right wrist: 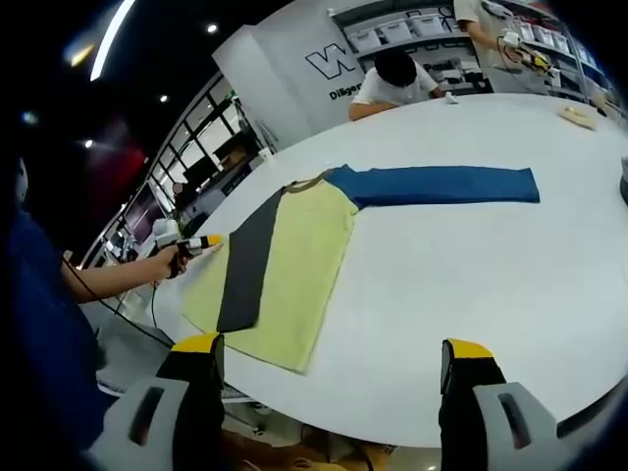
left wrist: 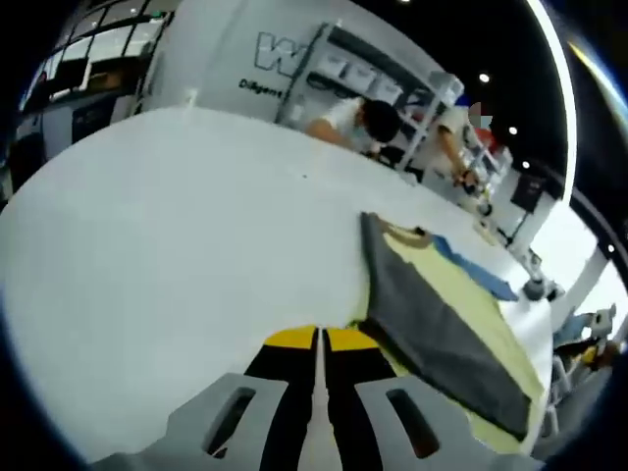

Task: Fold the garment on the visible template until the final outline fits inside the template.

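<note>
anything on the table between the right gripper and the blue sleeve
Nothing visible does: bare white table lies between the open right gripper and the blue sleeve, stretched flat from the yellow garment.

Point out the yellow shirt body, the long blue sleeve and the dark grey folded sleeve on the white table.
yellow shirt body (right wrist: 294, 275), right gripper view, middle of the panel.
long blue sleeve (right wrist: 442, 184), right gripper view, mid-length.
dark grey folded sleeve (right wrist: 247, 263), right gripper view, centre of the strip.
</note>
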A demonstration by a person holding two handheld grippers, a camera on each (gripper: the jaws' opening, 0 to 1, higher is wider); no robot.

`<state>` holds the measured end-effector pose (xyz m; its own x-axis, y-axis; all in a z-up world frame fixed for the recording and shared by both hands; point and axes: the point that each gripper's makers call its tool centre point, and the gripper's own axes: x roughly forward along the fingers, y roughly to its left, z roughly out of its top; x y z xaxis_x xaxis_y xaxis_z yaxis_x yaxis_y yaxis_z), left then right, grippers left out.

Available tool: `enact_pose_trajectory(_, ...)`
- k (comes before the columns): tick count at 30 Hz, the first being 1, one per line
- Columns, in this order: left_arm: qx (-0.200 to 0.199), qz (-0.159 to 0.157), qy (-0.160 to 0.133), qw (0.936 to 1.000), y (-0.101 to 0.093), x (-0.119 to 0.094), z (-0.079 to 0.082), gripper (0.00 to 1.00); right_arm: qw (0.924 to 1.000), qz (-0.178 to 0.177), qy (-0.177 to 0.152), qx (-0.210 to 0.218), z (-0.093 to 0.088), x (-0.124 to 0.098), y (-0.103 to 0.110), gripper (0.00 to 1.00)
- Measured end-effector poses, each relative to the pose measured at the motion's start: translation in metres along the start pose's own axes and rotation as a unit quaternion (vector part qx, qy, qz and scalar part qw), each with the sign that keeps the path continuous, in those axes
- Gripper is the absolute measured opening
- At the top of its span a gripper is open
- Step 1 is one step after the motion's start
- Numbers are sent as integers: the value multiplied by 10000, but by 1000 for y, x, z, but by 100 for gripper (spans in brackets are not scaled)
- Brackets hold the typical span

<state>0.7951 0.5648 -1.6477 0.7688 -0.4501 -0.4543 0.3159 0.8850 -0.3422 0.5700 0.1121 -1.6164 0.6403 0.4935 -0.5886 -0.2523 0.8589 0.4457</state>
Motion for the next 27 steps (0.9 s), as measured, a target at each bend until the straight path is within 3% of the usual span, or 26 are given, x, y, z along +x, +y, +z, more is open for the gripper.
enact_pose_trajectory(5,827,-757,33,9937,-51,16,9,0,10000,9,3,7,-1,1,-1,91)
enact_pose_trajectory(7,929,-795,140,9924,-63,23,3,0,10000,7,9,6,-1,1,-1,91)
enact_pose_trajectory(10,999,-660,257,9925,-65,34,-5,0,10000,8,-13,7,-1,0,0,91)
enact_pose_trajectory(12,1082,-360,484,9923,-47,43,-18,0,10000,1,-18,5,-1,-2,0,91)
enact_pose_trajectory(14,1159,-314,521,9914,-39,46,-23,0,10000,6,-54,8,1,-3,2,91)
enact_pose_trajectory(16,1462,-279,644,9868,-33,41,-28,0,10000,1,-82,-4,3,-5,2,91)
enact_pose_trajectory(17,1553,-327,554,9858,-34,41,-26,0,10000,-1,-85,-4,3,-5,2,91)
enact_pose_trajectory(22,1638,-256,683,9838,-23,22,-31,1,9999,18,-99,1,5,-2,1,91)
enact_pose_trajectory(23,1607,-302,649,9844,-26,12,-31,3,9999,24,-117,-6,6,-1,2,91)
enact_pose_trajectory(27,1438,-480,661,9862,-45,-18,-37,29,9998,82,-174,4,11,4,0,91)
